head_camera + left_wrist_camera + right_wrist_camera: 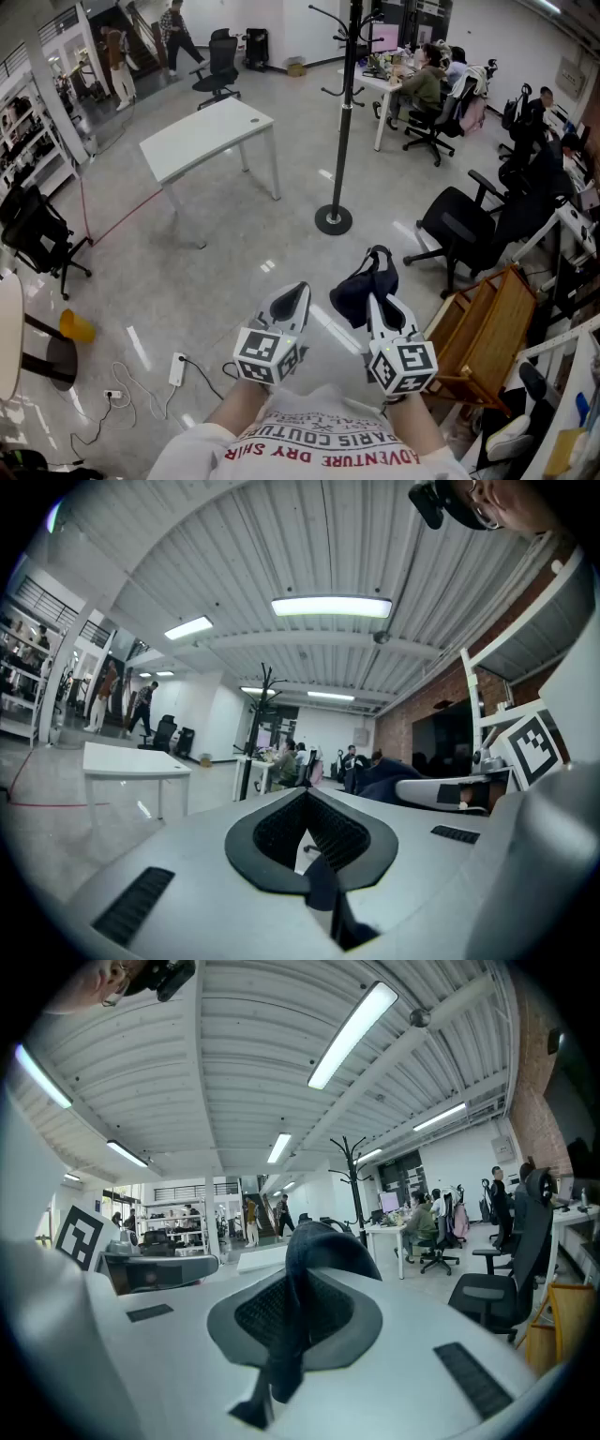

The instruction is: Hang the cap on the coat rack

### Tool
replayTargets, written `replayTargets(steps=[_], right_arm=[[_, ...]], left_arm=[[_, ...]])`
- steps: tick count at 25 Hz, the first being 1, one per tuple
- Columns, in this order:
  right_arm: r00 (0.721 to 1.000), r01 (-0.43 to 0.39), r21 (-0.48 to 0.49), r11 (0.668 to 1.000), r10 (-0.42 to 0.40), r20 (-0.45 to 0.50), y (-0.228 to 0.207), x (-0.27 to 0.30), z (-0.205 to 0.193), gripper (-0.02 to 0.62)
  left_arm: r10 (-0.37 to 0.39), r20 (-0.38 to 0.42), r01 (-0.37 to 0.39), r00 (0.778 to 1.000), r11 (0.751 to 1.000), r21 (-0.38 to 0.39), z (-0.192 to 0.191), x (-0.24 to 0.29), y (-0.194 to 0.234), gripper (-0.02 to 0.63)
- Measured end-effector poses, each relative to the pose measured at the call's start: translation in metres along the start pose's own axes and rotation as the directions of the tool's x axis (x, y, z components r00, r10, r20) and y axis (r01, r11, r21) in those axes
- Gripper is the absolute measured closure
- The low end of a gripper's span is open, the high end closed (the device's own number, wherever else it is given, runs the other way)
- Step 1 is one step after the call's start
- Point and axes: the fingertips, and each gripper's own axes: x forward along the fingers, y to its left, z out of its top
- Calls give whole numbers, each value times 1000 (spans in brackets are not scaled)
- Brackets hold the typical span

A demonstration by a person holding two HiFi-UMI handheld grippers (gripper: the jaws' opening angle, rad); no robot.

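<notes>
The black coat rack (343,112) stands on a round base on the floor ahead of me, with bare hooks at its top; it also shows far off in the left gripper view (263,688) and the right gripper view (353,1161). A dark navy cap (365,286) hangs from my right gripper (378,298), whose jaws are shut on its fabric. In the right gripper view the cap (323,1246) drapes over the pads of that gripper (298,1283). My left gripper (296,298) is held beside it, shut and holding nothing (306,799). Both are about waist height, well short of the rack.
A white table (211,136) stands left of the rack. Black office chairs (459,225) and a wooden rack (483,328) are at my right. People sit at desks (427,80) behind the rack. A power strip (176,368) with cables lies on the floor at my left.
</notes>
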Motion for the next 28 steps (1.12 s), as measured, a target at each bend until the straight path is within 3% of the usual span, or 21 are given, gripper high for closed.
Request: replayTargets(steps=[7,19,28], right_arm=[[1000,-14,-9,1000,14,-14,6,1,1,572],[998,-33,37,999,34,-43,0,0,-10,572],[998,-29,31,999,30,-49,-57,-10,-18,572]], left_arm=[[3,-7,-2,1000,999,54,3,-2,-4,600],[-2,-21,3,1000,999,45,-3,7,-9,600],[7,-14,-7,1000,1000,8,-18,48,-38,600]])
